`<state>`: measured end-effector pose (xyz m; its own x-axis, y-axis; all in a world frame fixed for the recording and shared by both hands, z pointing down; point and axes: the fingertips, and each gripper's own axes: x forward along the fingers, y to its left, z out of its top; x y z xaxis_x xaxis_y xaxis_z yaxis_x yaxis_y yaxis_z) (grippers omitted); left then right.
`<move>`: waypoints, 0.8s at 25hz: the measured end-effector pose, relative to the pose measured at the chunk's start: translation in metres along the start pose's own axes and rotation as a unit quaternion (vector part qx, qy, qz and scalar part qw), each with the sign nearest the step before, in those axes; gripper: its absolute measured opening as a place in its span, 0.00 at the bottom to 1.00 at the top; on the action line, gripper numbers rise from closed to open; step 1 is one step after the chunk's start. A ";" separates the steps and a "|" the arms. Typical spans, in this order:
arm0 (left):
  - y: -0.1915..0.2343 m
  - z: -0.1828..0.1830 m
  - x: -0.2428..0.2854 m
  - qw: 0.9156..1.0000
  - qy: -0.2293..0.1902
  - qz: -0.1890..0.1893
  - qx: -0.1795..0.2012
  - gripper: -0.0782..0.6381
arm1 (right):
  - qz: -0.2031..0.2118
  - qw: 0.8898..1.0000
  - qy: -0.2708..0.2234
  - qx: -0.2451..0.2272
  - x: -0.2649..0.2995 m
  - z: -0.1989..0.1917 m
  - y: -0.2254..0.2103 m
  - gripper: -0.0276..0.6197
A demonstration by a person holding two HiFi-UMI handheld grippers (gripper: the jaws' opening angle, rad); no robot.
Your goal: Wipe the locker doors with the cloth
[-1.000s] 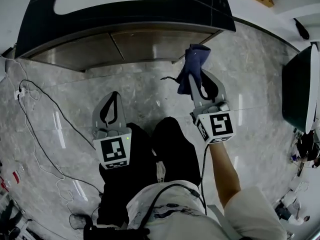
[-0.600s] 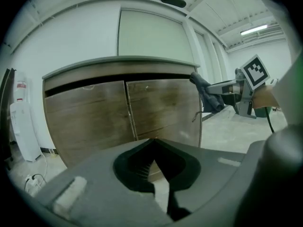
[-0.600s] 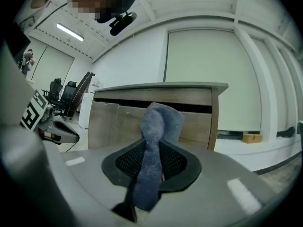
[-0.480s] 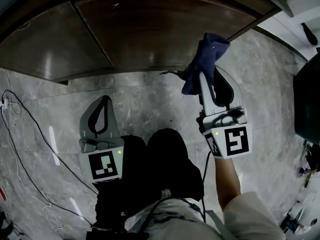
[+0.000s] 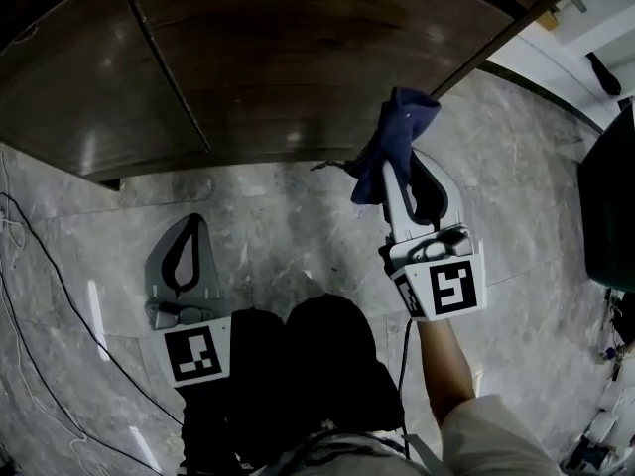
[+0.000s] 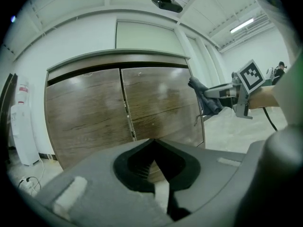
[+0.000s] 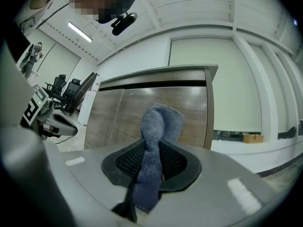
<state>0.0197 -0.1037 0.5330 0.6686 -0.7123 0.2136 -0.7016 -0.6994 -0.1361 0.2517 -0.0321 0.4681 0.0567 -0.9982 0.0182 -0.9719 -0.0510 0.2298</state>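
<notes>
While the locker doors (image 5: 298, 58) now loom closer than before, right claw (image 5: 390, 167) grips blue cloth (image 5: 402, 117), left claw (image 5: 193, 221) closed, empty.

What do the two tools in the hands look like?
Both the left tool and right tool are grey with black-padded, loop-shaped jaws. Each carries a white cube with black square markers. A black cable leaves the right one. The sleeve is white.
</notes>
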 end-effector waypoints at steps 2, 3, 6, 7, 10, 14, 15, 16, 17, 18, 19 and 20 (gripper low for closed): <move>0.005 -0.003 -0.009 1.000 0.004 0.007 0.008 0.11 | 0.000 1.000 -0.003 -0.010 -0.001 0.000 0.000 0.19; 0.007 -0.003 -0.013 1.000 0.006 0.011 0.014 0.11 | -0.002 1.000 -0.009 -0.015 0.000 0.003 -0.002 0.19; 0.011 -0.005 -0.028 1.000 0.010 0.023 0.017 0.11 | -0.007 0.999 -0.031 -0.035 0.002 0.016 -0.012 0.19; 0.011 -0.007 -0.032 0.999 0.014 0.026 0.019 0.11 | -0.010 0.998 -0.037 -0.043 0.003 0.021 -0.017 0.19; 0.016 -0.007 -0.040 0.999 0.019 0.032 0.026 0.11 | -0.019 0.997 -0.039 -0.066 0.014 0.038 -0.036 0.19; 0.020 -0.003 -0.046 0.998 0.017 0.039 0.035 0.11 | -0.027 0.994 -0.042 -0.095 0.031 0.067 -0.060 0.19; 0.019 -0.001 -0.046 0.998 0.019 0.039 0.036 0.11 | -0.033 0.993 -0.048 -0.104 0.036 0.074 -0.068 0.19; 0.019 0.000 -0.046 0.998 0.019 0.039 0.036 0.11 | -0.041 0.991 -0.055 -0.113 0.040 0.080 -0.077 0.19; 0.018 0.000 -0.046 0.998 0.019 0.039 0.036 0.11 | -0.049 0.990 -0.059 -0.121 0.045 0.083 -0.086 0.19; 0.017 -0.001 -0.046 0.998 0.018 0.039 0.037 0.11 | -0.055 0.989 -0.059 -0.124 0.050 0.084 -0.093 0.19; 0.017 -0.002 -0.046 0.998 0.016 0.039 0.037 0.11 | -0.059 0.989 -0.056 -0.123 0.055 0.081 -0.099 0.19; 0.017 -0.002 -0.045 0.998 0.015 0.040 0.037 0.11 | -0.062 0.990 -0.053 -0.120 0.059 0.076 -0.104 0.19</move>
<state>-0.0227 -0.0835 0.5235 0.6031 -0.7645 0.2276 -0.7316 -0.6439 -0.2240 0.3383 -0.0883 0.3714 0.1350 -0.9832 -0.1231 -0.8765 -0.1764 0.4478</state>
